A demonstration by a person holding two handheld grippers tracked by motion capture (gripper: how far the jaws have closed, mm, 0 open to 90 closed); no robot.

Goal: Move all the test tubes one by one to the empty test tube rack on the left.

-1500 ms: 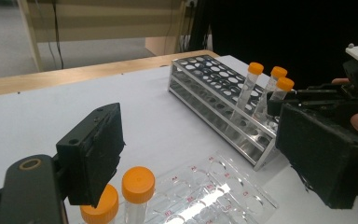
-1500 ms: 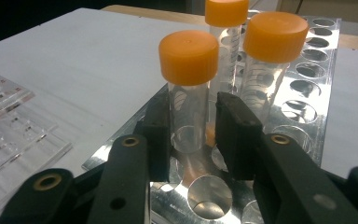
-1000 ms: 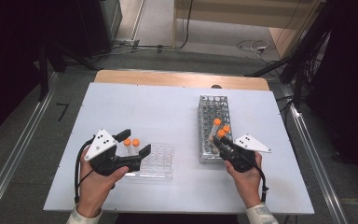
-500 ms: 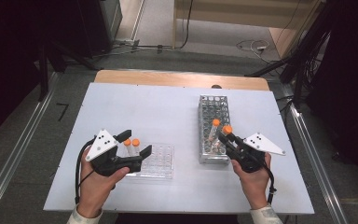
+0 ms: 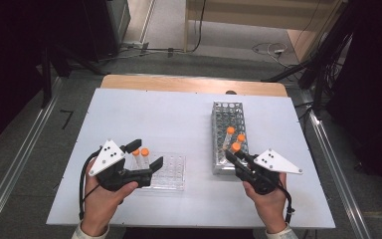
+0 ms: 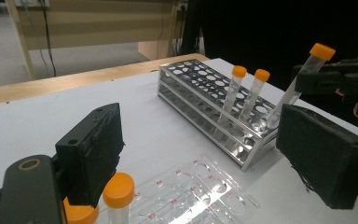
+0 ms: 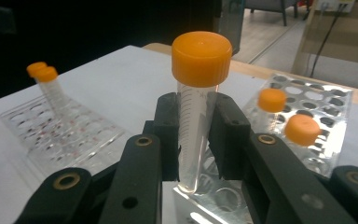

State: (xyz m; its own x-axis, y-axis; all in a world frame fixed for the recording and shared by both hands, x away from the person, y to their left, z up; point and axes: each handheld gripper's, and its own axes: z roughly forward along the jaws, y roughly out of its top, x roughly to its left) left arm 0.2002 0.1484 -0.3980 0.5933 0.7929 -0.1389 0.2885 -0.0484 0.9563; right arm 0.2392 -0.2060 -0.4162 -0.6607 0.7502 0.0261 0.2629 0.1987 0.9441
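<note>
My right gripper (image 7: 196, 135) is shut on a clear tube with an orange cap (image 7: 196, 116), gripping it below the cap. The tube's tip hangs just over the near end of the metal rack (image 5: 227, 117). Two more orange-capped tubes (image 5: 231, 131) stand in that rack behind it. My left gripper (image 5: 144, 155) is open at the left end of the clear plastic rack (image 5: 171, 174). Two capped tubes (image 5: 140, 152) stand in that rack between its jaws, untouched. The left gripper view shows the held tube (image 6: 307, 70) tilted in the right gripper (image 6: 335, 79).
The white table (image 5: 154, 114) has bare room behind the clear rack and left of the metal rack. A wooden strip (image 5: 179, 83) runs along its far edge. Cables lie on the floor beyond.
The right gripper has risen and drifted a little right, lifting its tube out of the metal rack. The left gripper has stayed still.
</note>
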